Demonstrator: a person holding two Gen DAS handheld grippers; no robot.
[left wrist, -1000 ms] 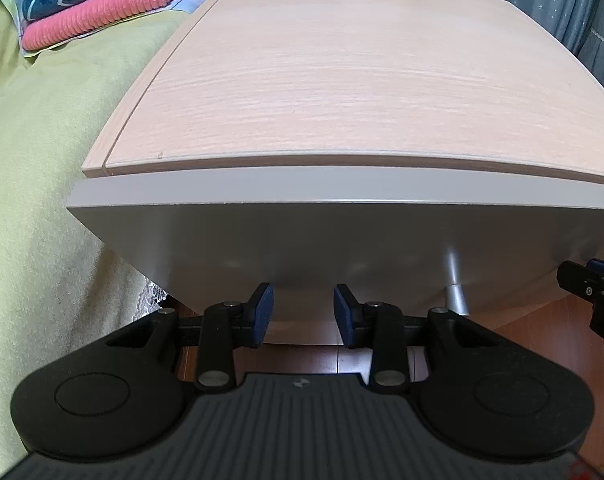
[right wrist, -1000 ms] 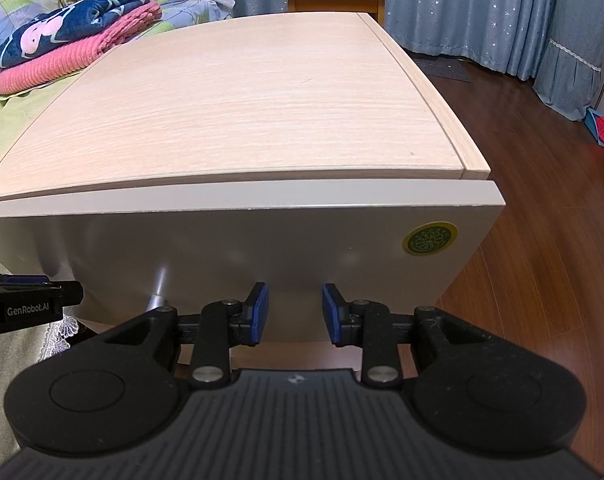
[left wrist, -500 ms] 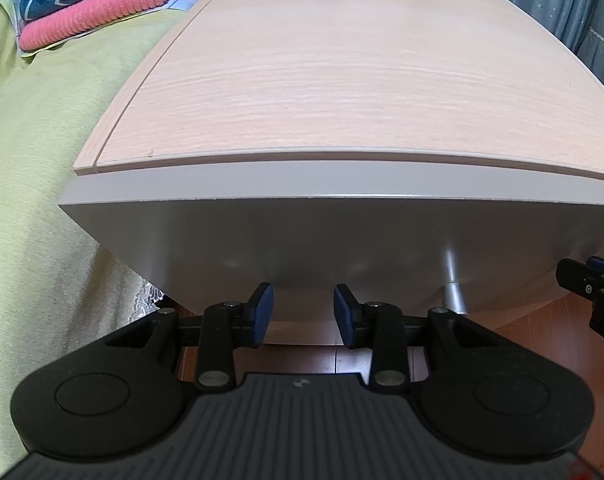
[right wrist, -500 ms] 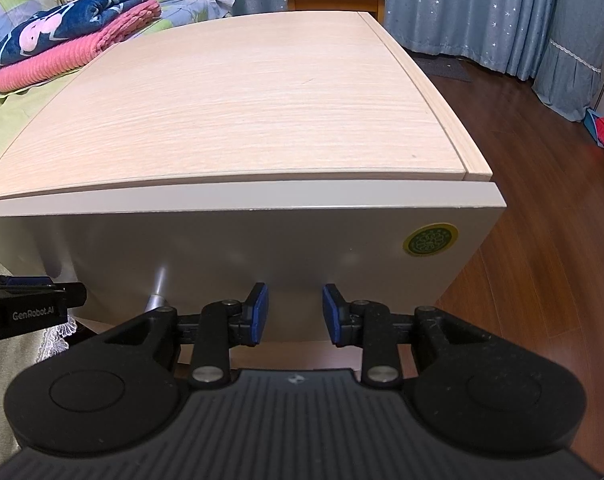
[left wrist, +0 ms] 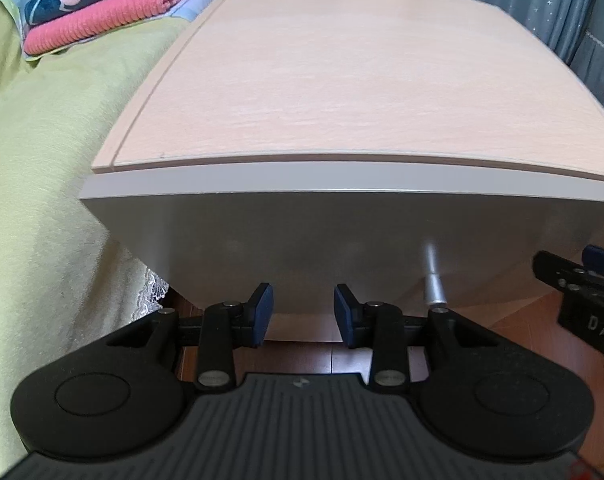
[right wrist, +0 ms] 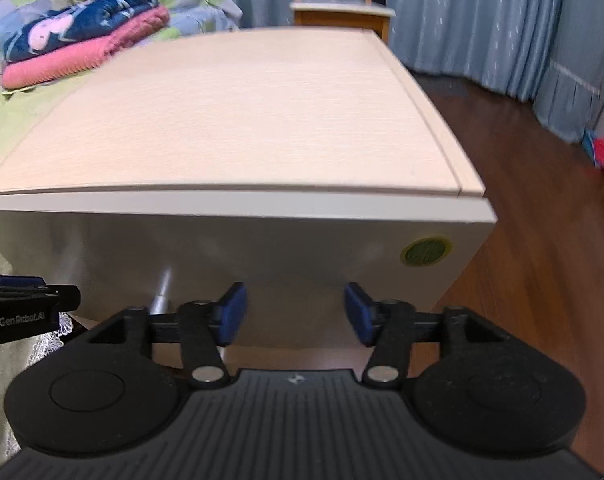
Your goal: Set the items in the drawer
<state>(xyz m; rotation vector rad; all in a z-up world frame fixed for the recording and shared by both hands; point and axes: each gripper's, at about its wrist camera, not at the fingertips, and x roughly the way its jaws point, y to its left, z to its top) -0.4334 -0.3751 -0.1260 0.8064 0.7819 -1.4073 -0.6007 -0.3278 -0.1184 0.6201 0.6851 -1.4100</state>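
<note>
A bedside cabinet with a pale wood top (left wrist: pixel 362 80) fills both views. Its grey-white drawer front (left wrist: pixel 302 240) is closed and carries a silver handle (left wrist: pixel 434 280), which also shows in the right wrist view (right wrist: pixel 162 292). My left gripper (left wrist: pixel 303 312) hovers open just before the lower edge of the drawer front, left of the handle, with nothing between its fingers. My right gripper (right wrist: pixel 295 314) is open wide and holds nothing, right of the handle. Each gripper shows at the edge of the other's view: the right gripper (left wrist: pixel 582 292), the left gripper (right wrist: pixel 22 312).
A bed with a yellow-green cover (left wrist: pixel 42 200) presses against the cabinet's left side, with folded pink and navy blankets (right wrist: pixel 82 44) on it. Brown wood floor (right wrist: pixel 542 260) lies to the right. A wooden chair (right wrist: pixel 338 8) and blue curtains (right wrist: pixel 482 20) stand behind. A round green sticker (right wrist: pixel 425 251) marks the drawer front.
My right gripper's fingers have spread clearly wider apart, and its view has tipped up a little with motion blur. The left gripper has shifted only slightly and stays open.
</note>
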